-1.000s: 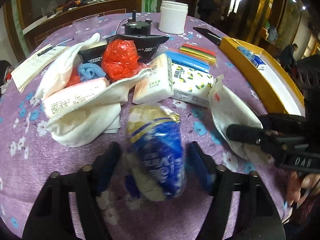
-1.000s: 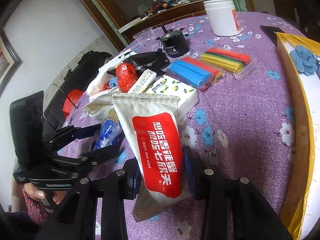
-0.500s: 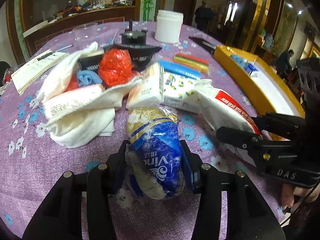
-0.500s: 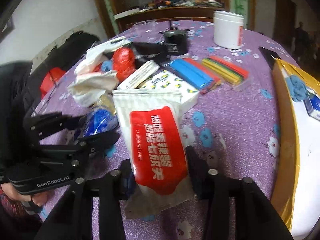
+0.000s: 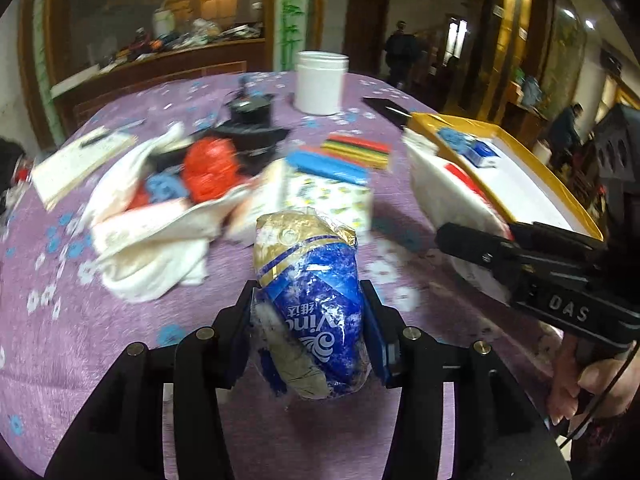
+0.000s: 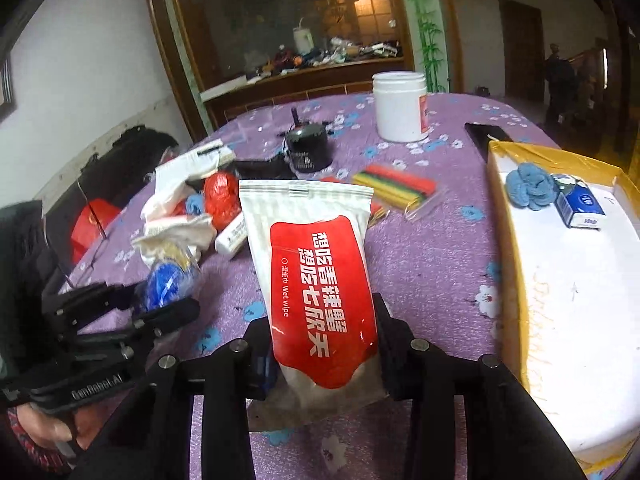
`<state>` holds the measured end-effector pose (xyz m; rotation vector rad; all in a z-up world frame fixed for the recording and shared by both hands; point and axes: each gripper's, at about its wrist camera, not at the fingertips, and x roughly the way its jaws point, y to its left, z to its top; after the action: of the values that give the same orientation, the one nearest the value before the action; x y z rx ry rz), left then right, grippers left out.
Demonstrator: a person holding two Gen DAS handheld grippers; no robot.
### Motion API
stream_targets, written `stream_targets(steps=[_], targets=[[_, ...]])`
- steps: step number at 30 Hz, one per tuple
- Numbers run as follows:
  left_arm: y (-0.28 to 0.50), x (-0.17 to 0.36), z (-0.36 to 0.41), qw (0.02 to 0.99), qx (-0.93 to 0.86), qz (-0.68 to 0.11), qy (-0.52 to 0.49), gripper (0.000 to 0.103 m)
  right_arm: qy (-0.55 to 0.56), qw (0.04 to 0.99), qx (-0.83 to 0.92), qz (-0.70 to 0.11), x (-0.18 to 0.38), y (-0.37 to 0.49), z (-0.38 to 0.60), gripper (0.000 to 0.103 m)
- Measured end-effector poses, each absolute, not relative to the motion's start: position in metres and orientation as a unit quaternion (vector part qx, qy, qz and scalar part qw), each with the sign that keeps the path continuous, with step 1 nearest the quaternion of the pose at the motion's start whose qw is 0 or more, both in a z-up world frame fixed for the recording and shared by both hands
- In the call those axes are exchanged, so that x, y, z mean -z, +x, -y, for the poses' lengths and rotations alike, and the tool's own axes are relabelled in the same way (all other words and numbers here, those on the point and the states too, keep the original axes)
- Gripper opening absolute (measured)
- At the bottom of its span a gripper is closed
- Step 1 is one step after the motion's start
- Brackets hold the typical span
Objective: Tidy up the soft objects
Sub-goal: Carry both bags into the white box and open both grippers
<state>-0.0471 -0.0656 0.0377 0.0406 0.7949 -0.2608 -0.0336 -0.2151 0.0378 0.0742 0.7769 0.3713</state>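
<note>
left claw (image 5: pixel 308 322) pinching blue tissue pack (image 5: pixel 310 300), soft, squashy, grip mid-body | right claw (image 6: pixel 322 354) clamping wipes pouch (image 6: pixel 316 280), slick, floppy, hold low

Looks like a large dining hall or restaurant room: round table (image 6: pixel 432 264) under a purple flowered cloth, dark wood panelling with a glazed partition (image 6: pixel 280 20) at the far side, cluttered wooden counter (image 6: pixel 304 72) behind it (bottles, boxes, odds and ends), people (image 5: pixel 400 52) standing far right near gilded, lit columns.
</note>
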Motion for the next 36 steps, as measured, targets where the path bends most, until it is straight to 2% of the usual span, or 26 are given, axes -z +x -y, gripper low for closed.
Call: stream_targets(steps=[14,26,36], targets=[[-0.043,-0.081,0.169,0.9,0.21,-0.376,0.061,0.046,0.139,0.923,-0.132,-0.334,-0.063,-0.054,0.322,0.04],[-0.007,-0.116,0.252,0.893,0.242,-0.371,0.072,0.046,0.154,0.931,-0.084,-0.32,-0.092,-0.065,0.404,0.04],[0.062,-0.092,0.294,0.876,0.23,-0.419,0.061,0.046,0.149,0.923,-0.044,-0.352,-0.107,-0.013,0.45,0.04]])
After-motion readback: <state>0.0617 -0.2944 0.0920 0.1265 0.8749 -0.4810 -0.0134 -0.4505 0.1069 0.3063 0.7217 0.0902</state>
